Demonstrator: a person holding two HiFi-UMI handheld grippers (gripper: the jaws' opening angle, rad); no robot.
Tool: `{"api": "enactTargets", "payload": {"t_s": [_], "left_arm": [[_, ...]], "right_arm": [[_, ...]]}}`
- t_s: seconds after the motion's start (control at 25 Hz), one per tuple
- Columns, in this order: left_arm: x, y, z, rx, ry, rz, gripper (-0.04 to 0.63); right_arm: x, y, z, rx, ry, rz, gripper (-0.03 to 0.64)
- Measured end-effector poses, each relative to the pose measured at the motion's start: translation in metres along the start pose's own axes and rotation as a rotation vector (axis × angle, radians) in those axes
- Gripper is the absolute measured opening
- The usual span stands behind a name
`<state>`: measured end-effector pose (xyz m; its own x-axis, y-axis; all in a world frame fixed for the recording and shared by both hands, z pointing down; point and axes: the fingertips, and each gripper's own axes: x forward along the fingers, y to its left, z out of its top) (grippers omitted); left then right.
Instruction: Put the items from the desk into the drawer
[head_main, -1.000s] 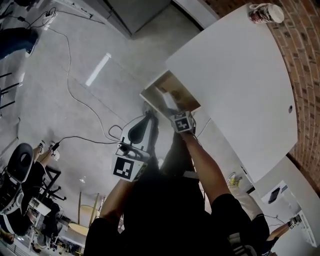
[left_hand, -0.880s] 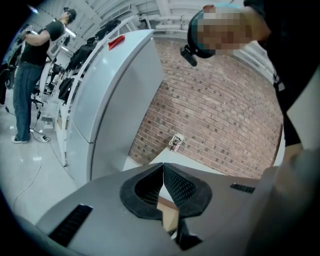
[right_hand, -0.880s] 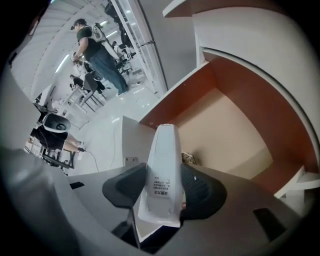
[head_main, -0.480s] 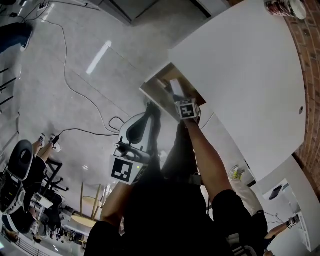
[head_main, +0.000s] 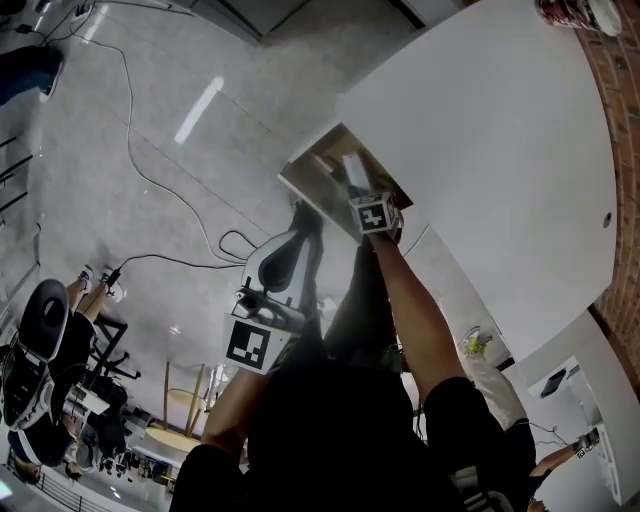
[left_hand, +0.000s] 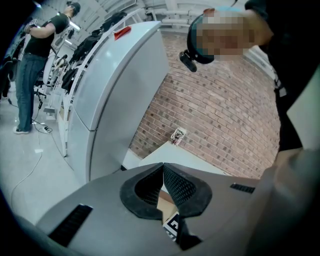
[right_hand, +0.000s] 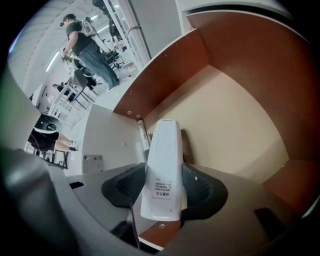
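Note:
The drawer (head_main: 303, 193) stands pulled out from under the white desk (head_main: 480, 150). My right gripper (head_main: 357, 190) reaches into it, shut on a white remote control (head_main: 353, 168). In the right gripper view the remote (right_hand: 162, 170) stands upright between the pads above the drawer's beige floor (right_hand: 235, 125), which has brown walls. A pen (right_hand: 143, 134) lies by the drawer's left wall. My left gripper (head_main: 300, 225) hangs just outside the drawer front, jaws shut with nothing in them (left_hand: 163, 166). A patterned mug (head_main: 575, 12) sits at the desk's far corner.
The mug (left_hand: 178, 135) stands against a brick wall. Cables (head_main: 150, 190) trail over the grey floor to the left. An office chair (head_main: 40, 330) and people (right_hand: 82, 45) are further off. A tall grey cabinet (left_hand: 115, 95) rises at the left.
My right gripper has carried the remote a little deeper over the open drawer. The left gripper has stayed beside the drawer front, shut.

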<state>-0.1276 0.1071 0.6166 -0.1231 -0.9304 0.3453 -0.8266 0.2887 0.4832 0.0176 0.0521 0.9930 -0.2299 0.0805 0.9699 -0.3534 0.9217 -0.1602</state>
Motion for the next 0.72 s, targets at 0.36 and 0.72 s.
{"api": "enactTargets", "payload": {"t_s": [0.36, 0.72], "left_arm": [[-0.002, 0.002, 0.0, -0.009, -0.003, 0.006, 0.005], [-0.011, -0.008, 0.014, -0.004, -0.044, 0.014, 0.005]], "right_arm": [[-0.004, -0.005, 0.009, 0.031, -0.02, -0.017, 0.252], [-0.039, -0.005, 0.01, 0.067, -0.065, -0.007, 0.231]]}}
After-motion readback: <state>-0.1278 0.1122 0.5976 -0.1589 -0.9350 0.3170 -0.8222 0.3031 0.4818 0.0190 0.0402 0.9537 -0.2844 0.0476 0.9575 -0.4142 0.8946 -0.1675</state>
